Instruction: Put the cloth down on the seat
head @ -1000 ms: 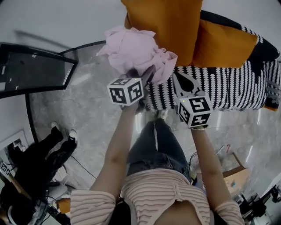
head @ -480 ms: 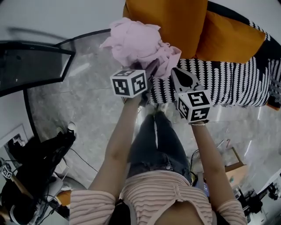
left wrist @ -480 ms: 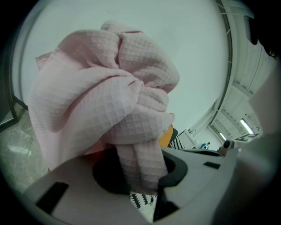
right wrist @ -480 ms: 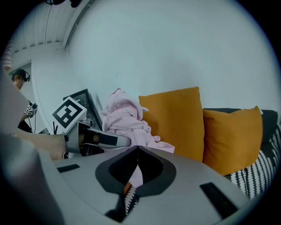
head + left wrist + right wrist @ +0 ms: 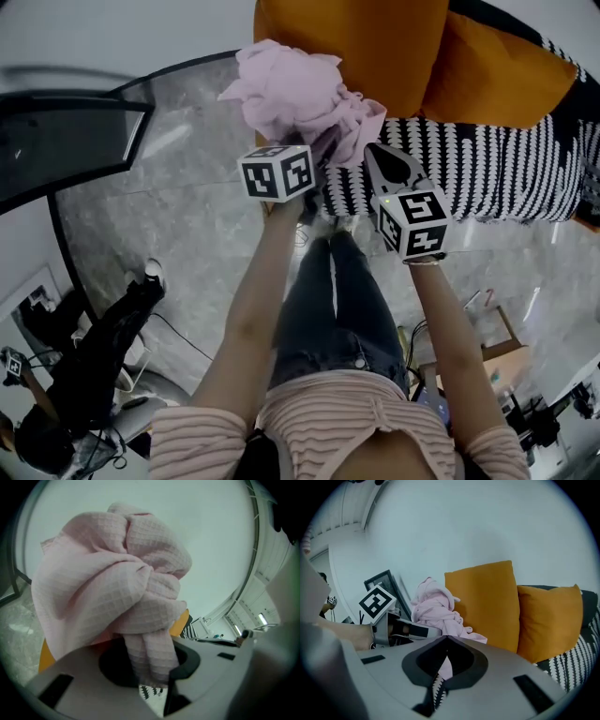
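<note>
Left gripper (image 5: 149,665): clamped on a twisted strand of the cloth (image 5: 112,583), whose bulk bulges beyond the jaws.
Right gripper (image 5: 446,639): jaws together at the tips with nothing between them, just right of the cloth.
Cloth: pink and bunched, upper centre of the head view, against the left orange cushion (image 5: 366,47), over the seat's left end.
Seat (image 5: 487,178): black-and-white patterned, upper right of the frame.
Floor (image 5: 178,234): grey marble, left of the seat.
</note>
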